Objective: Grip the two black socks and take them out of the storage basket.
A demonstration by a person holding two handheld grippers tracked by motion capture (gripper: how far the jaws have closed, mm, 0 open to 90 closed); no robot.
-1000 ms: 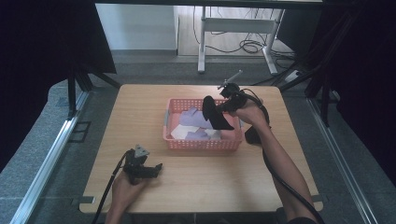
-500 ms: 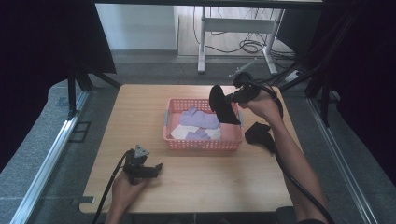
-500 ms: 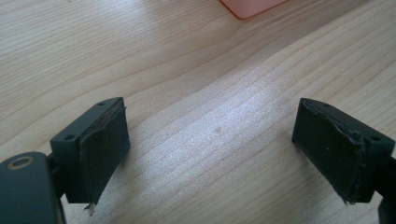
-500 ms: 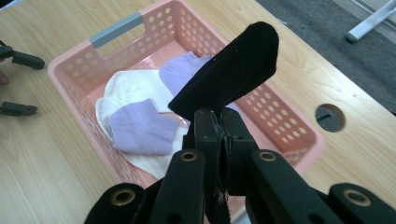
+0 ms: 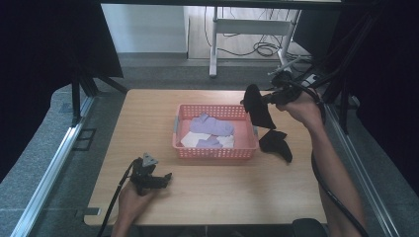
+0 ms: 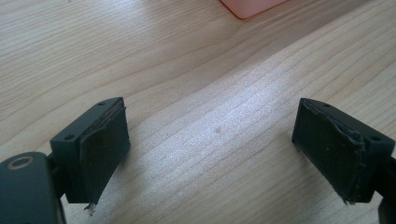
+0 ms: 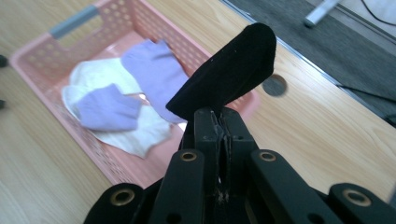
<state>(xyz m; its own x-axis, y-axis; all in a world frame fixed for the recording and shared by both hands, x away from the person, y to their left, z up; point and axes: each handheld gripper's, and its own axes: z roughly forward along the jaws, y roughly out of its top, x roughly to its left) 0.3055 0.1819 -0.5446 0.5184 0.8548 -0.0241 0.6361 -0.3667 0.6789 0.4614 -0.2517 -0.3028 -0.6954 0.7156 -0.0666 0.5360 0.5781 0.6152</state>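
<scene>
The right claw [image 5: 265,100] is clamped on a black sock [image 5: 259,107], which it holds in the air above the far right corner of the pink basket [image 5: 215,152]. In the high view the sock hangs down from the pads as a dark, drooping shape, its lower end over the basket's right rim. In the right gripper view the two black jaws are pressed together with the fabric pinched between them, and the sock [image 7: 228,73] sticks up and away from the claw [image 7: 219,126] with its rounded end farthest from the camera.

A second black sock [image 5: 275,143] lies flat on the bench [image 5: 222,197] just to the right of the basket, near the basket's right wall but outside it. Inside the basket lie a lilac sock [image 5: 211,124] toward the far side, a smaller lilac sock [image 5: 209,143] nearer the front, and white socks [image 5: 190,139] under and beside them.

The left claw [image 5: 160,180] rests on the bench near its left front part, well apart from the basket, with the hand [image 5: 132,195] around its body. In the left gripper view its jaws stand wide apart with bare wood between the pads [image 6: 102,147], and a corner of the pink basket [image 6: 252,5] shows at the far edge.
</scene>
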